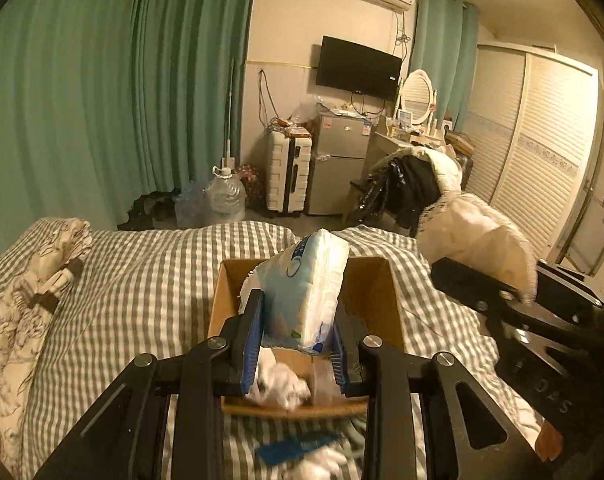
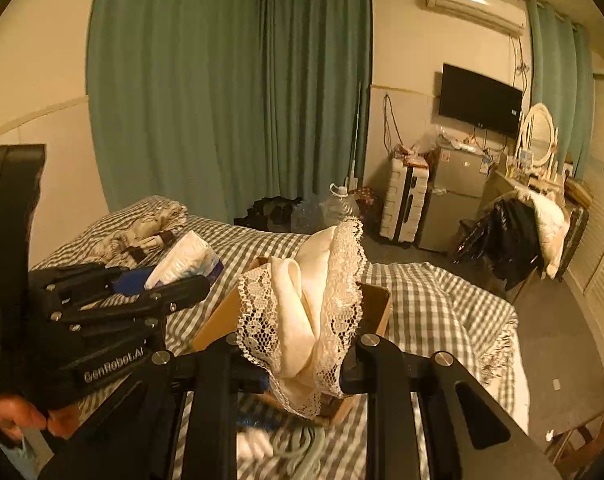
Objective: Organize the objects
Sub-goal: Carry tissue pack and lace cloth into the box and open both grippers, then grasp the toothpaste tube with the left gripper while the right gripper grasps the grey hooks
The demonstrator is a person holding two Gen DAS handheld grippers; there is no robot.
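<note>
At the far left of the bed (image 1: 142, 272), on its grey-and-white checked cover, lies a crumpled patterned cloth (image 1: 42, 280) with dark bands. Further right, in the middle of the bed, sits an open cardboard box (image 1: 374, 292) with crumpled white things in its bottom. The left tongs (image 1: 298, 344) are clenched on a white-and-blue tissue pack (image 1: 306, 292), gripped low on both sides between the blue pads and held tilted above the box opening. In front of the box, on the cover, lie a blue packet (image 1: 298, 446) and more white scraps, blurred.

To the right of these, the right tongs (image 2: 302, 356) are clamped on a cream lace-trimmed cloth (image 2: 314, 300), which bunches up between the fingers and hangs over the near side of the box (image 2: 378, 312). From the right wrist camera, the left tongs (image 2: 174, 276) and their tissue pack (image 2: 186, 258) show to the left of the box.

Beyond the bed stand a water jug (image 1: 224, 196), a white suitcase (image 1: 288, 178), a small fridge (image 1: 336, 164) and, furthest right, a chair heaped with clothes (image 1: 414, 184).
</note>
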